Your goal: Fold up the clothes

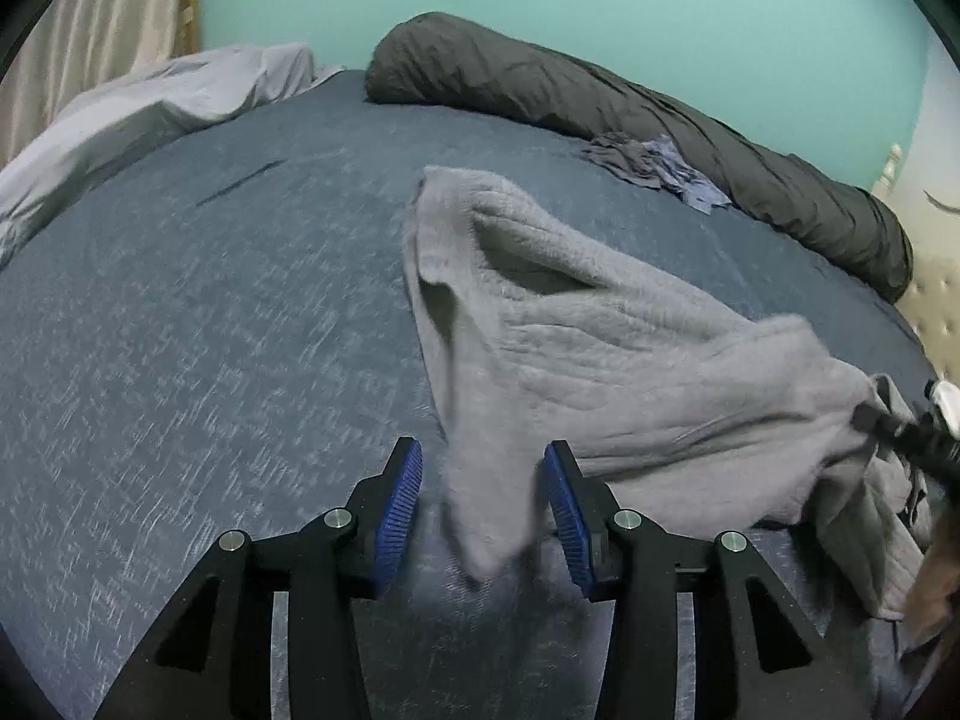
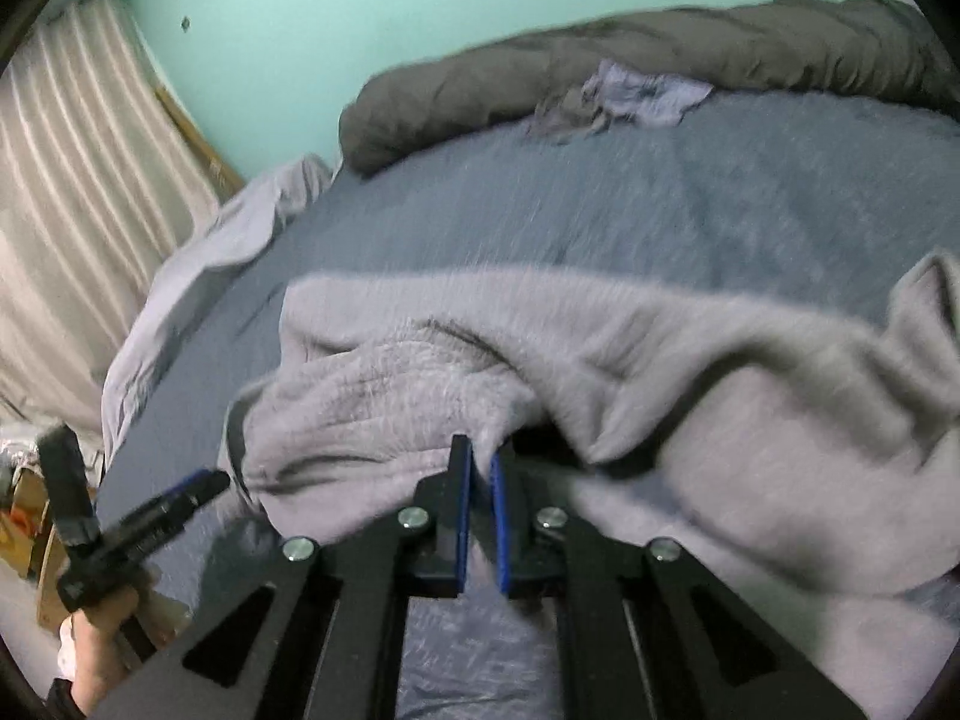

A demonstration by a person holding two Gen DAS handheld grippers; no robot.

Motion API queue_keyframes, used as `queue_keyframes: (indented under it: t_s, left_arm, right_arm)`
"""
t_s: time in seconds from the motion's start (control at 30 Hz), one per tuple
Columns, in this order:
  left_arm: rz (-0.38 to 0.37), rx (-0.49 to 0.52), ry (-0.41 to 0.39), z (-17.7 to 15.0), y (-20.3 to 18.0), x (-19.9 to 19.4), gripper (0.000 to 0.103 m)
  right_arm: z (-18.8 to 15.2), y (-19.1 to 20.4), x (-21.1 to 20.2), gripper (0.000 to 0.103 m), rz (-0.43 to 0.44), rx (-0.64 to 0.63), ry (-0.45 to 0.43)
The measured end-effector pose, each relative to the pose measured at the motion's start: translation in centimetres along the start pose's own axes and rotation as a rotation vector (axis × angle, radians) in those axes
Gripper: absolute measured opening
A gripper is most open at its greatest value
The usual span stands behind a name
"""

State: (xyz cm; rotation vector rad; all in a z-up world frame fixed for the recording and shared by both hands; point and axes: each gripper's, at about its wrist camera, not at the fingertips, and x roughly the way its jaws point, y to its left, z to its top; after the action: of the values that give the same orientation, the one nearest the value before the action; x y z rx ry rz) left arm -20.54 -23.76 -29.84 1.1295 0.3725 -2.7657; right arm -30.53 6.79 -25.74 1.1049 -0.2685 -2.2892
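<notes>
We find the grey sweater lying crumpled on the blue bed, one corner hanging loose between the spread blue pads of the left hand-held gripper without being clamped. In the right wrist view, the right hand-held gripper has its pads pressed nearly together, pinching a fold of the same sweater; both views are blurred. We also note a rolled dark duvet along the far edge against the teal wall, a small blue-grey garment beside it, and a pale sheet bunched at the left.
</notes>
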Motion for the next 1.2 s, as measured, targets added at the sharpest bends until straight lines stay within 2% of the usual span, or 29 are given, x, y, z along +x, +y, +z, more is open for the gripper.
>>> queue_keyframes:
  t_s: [0.03,0.07,0.1,0.13,0.3,0.4,0.53,0.57,0.63,0.67,0.7,0.83,0.87,0.9,0.97,1.0,1.07,1.2]
  left_arm:
    - [-0.010,0.008,0.005,0.1,-0.5,0.2,0.046]
    - [-0.021,0.016,0.010,0.1,-1.0,0.5,0.041]
    - [-0.034,0.030,0.014,0.2,-1.7,0.7,0.030]
    - [-0.044,0.043,0.017,0.3,-2.3,0.9,0.027]
    - [-0.111,0.062,0.028,0.1,-4.5,0.9,0.026]
    - [-0.136,0.063,0.045,-0.1,-4.7,1.0,0.026]
    - [-0.219,-0.040,0.088,-0.2,-4.2,1.1,0.027]
    - [-0.238,-0.063,0.094,-0.2,-4.3,0.8,0.030]
    - [-0.229,-0.051,0.096,-0.4,-5.3,0.2,0.044]
    - [-0.222,-0.043,0.096,-0.6,-5.9,-0.2,0.055]
    - [-0.215,-0.027,0.103,-0.9,-6.5,-0.2,0.058]
    - [-0.191,0.020,0.130,-1.9,-7.6,0.5,0.058]
    - [-0.186,0.024,0.136,-2.1,-7.5,0.7,0.053]
    - [-0.180,0.029,0.142,-2.3,-7.3,0.9,0.037]
    - [-0.168,0.039,0.153,-2.7,-7.1,1.3,0.024]
    - [-0.163,0.043,0.159,-2.8,-7.0,1.5,0.012]
    - [-0.151,0.053,0.171,-3.2,-6.7,1.9,0.009]
    - [-0.112,0.057,0.074,-1.2,-4.5,-0.2,0.008]
  right_arm:
    - [0.4,-0.5,-0.7,0.006,-0.006,0.003,-0.012]
    - [0.8,-1.0,-1.4,0.006,-0.013,0.005,-0.025]
    - [1.1,-1.4,-2.1,0.006,-0.019,0.008,-0.037]
    - [1.2,-2.1,-2.5,0.006,-0.030,0.014,-0.041]
    - [1.0,-6.4,-4.0,0.006,-0.108,0.056,-0.033]
    - [1.2,-8.1,-3.5,0.006,-0.163,0.051,-0.011]
    - [0.3,-9.0,-3.4,0.006,-0.126,0.074,0.007]
    - [0.1,-8.6,-3.4,0.006,-0.133,0.054,0.003]
    - [-0.4,-7.6,-3.5,0.006,-0.142,0.024,0.003]
    - [-0.5,-7.2,-3.5,0.006,-0.143,0.020,0.002]
    - [-0.6,-6.8,-3.6,0.006,-0.144,0.018,0.000]
    - [-1.4,-5.5,-4.4,0.006,-0.133,0.008,-0.018]
    - [-1.6,-5.4,-4.5,0.006,-0.129,0.006,-0.019]
    - [-1.9,-5.3,-4.6,0.006,-0.124,0.004,-0.020]
    - [-2.2,-5.1,-5.0,0.006,-0.116,0.000,-0.021]
    - [-2.2,-5.1,-5.1,0.006,-0.112,0.003,-0.021]
    - [-2.1,-5.4,-5.4,0.006,-0.107,0.013,-0.031]
    - [-2.3,-6.3,-5.6,0.006,-0.081,0.043,-0.030]
